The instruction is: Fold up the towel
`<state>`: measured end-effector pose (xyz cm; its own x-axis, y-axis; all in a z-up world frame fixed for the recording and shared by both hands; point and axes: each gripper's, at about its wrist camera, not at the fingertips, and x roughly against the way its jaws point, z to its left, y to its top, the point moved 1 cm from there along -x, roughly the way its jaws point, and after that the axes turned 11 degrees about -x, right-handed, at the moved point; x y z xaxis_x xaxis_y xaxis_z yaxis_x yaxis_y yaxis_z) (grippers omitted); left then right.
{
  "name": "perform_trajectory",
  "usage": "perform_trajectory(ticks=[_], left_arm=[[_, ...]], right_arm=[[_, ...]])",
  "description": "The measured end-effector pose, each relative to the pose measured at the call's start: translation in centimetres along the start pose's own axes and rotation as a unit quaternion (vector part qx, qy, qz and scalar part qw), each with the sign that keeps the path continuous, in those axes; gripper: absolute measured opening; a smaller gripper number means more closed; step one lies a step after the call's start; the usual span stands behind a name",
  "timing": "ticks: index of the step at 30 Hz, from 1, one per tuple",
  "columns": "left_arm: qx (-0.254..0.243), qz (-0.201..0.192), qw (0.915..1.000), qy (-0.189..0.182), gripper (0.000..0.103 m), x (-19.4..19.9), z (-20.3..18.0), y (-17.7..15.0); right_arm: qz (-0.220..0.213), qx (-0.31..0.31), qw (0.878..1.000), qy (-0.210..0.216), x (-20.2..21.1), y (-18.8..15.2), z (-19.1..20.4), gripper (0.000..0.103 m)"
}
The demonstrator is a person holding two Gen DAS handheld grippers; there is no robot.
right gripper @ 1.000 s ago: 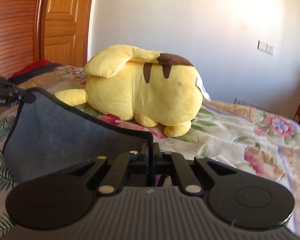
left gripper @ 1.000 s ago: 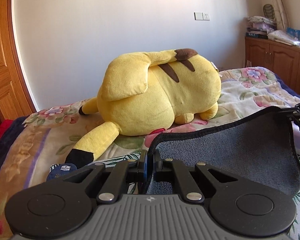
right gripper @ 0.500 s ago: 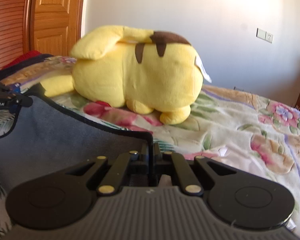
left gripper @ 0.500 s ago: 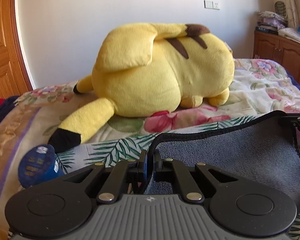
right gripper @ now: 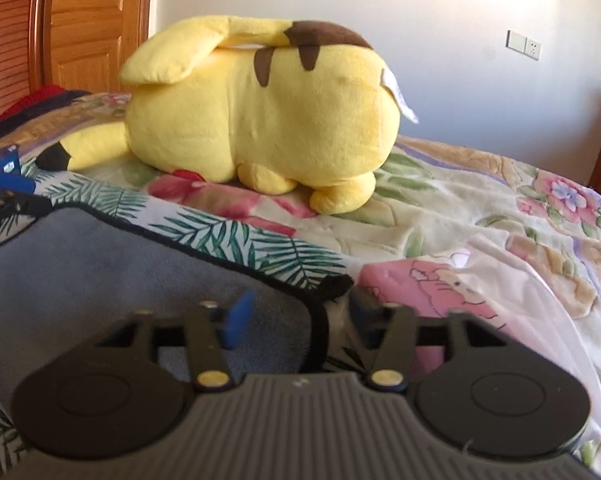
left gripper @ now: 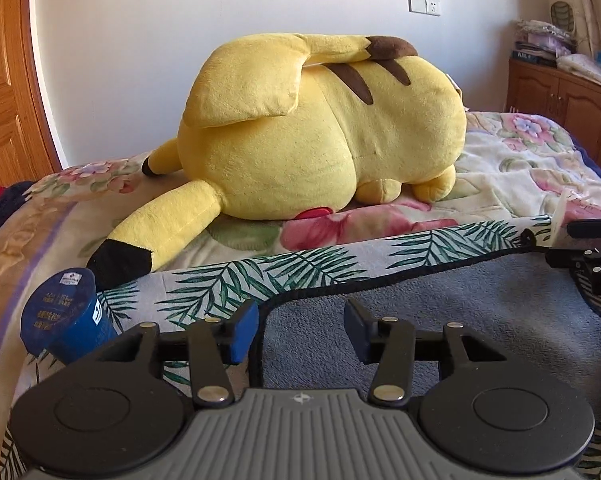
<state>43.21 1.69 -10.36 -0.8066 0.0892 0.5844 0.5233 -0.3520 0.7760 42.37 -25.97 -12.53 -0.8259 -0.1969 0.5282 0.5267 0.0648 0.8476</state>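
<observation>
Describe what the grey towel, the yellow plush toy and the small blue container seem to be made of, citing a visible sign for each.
Grey towel: soft matte cloth, likely microfibre or terry; fuzzy nap, black stitched edging.
Yellow plush toy: short-pile fabric over stuffing; velvety sheen, rounded bulges, sewn seams.
Blue container: probably printed plastic or coated card; smooth, faintly glossy, with small print.

1 towel (left gripper: 480, 312), 1 plush (left gripper: 324, 128), 1 blue cup (left gripper: 66, 316), 2 grippers (left gripper: 300, 334).

My towel (left gripper: 452, 312) is grey with a black edge, lying on a white cloth (left gripper: 284, 268) printed with green palm leaves. Behind it sit a yellow plush (left gripper: 324, 128) with brown stripes and black-tipped ears, a dark blue cup (left gripper: 66, 316), and a floral pink-and-cream bedspread (right gripper: 480, 216).
</observation>
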Motion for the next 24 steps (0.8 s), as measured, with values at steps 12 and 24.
perform_trajectory(ticks=[12, 24], left_arm=[[0.002, 0.005, 0.9999, -0.011, 0.032, 4.3, -0.9, 0.1], [0.004, -0.023, 0.9996, -0.015, 0.05, 12.3, -1.3, 2.9]], right_arm=[[0.004, -0.021, 0.999, 0.034, 4.6, 1.8, 0.5, 0.056], [-0.022, -0.019, 0.999, 0.042, 12.2, 5.2, 1.3, 0.056]])
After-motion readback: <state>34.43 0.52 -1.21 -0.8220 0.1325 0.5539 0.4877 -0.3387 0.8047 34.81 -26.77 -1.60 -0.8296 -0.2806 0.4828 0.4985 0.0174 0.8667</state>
